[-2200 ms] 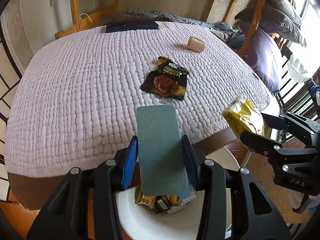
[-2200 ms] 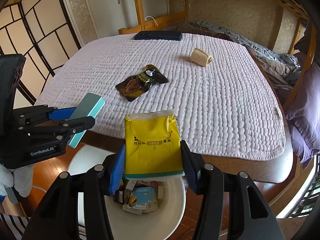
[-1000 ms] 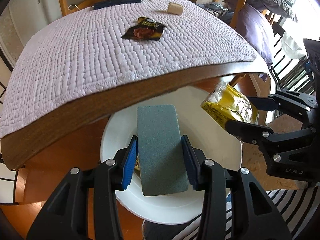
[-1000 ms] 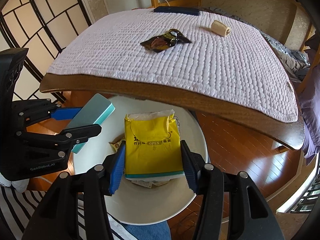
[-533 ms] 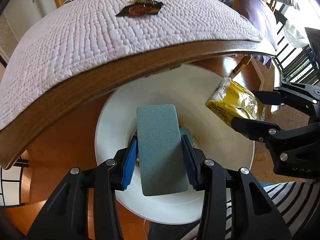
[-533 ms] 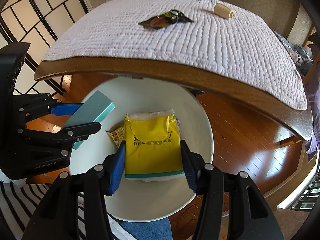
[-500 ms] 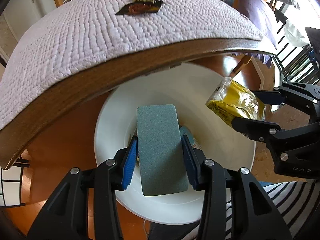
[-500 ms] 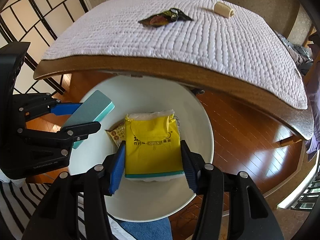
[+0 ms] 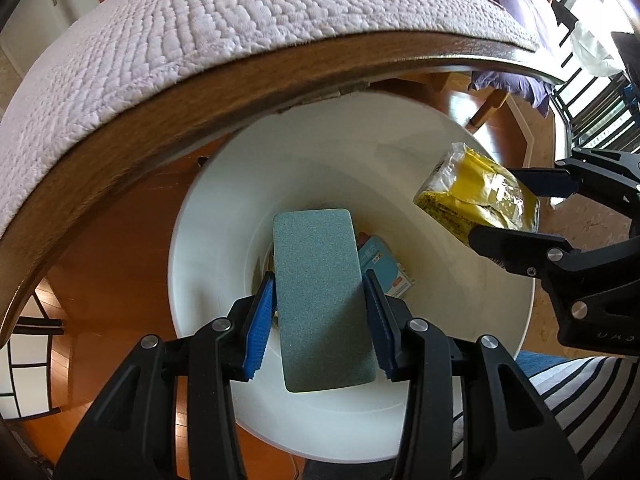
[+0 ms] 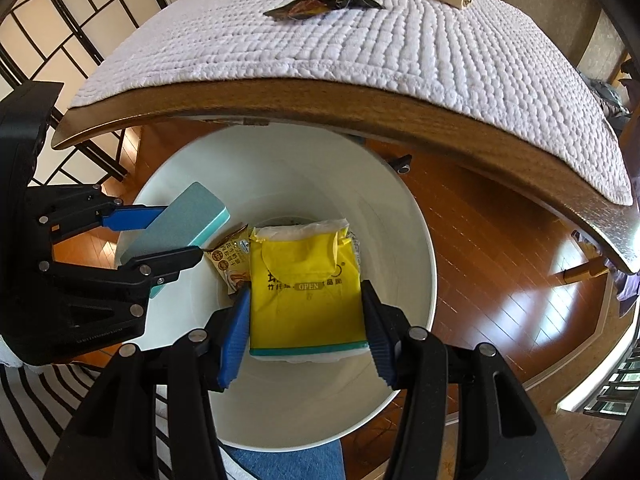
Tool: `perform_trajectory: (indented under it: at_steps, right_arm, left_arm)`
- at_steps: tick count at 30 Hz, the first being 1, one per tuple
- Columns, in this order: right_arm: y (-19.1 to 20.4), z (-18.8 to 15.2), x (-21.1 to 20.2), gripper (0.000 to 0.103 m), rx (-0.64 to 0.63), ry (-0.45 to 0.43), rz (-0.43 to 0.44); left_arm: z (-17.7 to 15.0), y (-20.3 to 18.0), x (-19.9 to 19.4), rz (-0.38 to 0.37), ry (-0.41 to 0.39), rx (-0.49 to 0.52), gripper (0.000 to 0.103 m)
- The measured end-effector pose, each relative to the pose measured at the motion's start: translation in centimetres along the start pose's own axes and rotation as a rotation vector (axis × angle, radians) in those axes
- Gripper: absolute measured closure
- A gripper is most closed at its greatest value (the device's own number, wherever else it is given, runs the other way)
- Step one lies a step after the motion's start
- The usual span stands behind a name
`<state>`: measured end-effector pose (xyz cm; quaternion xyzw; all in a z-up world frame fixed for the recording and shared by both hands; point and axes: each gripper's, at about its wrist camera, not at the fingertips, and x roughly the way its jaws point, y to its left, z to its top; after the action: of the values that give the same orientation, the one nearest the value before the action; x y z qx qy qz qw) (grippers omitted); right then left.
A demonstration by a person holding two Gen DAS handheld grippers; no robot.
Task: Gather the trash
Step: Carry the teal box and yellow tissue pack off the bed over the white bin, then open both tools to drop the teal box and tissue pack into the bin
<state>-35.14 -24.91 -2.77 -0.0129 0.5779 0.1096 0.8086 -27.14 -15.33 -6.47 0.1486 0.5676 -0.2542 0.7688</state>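
Bin (image 10: pixel 404 216) holds wrappers (image 10: pixel 230 258); tongs grip sponge (image 9: pixel 322 300), yellow packet (image 10: pixel 306 292) above.

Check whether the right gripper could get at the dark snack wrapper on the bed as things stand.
Probably not right away. The right gripper is shut on the yellow packet over the white bin, so its jaws are occupied. The dark snack wrapper lies uncovered on the quilt.
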Motion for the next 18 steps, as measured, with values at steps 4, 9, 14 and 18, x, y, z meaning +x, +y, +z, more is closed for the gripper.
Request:
perform_trajectory:
  at_steps: [4, 9, 14, 18]
  right_arm:
    - [0.0, 0.5, 0.6, 0.052, 0.004, 0.004, 0.002]
    - [0.2, 0.7, 1.8, 0.052, 0.008, 0.009, 0.008]
    - [0.4, 0.7, 3.1, 0.052, 0.007, 0.011, 0.012]
    - [0.5, 1.3, 4.0, 0.052, 0.003, 0.013, 0.014]
  left_arm:
    - [0.2, -0.3, 0.8, 0.005, 0.012, 0.004, 0.058]
    - [0.3, -0.4, 1.4, 0.009, 0.023, 0.007, 0.058]
    - [0.4, -0.5, 1.7, 0.012, 0.029, 0.005, 0.058]
    - [0.5, -0.6, 2.0, 0.012, 0.033, 0.003, 0.058]
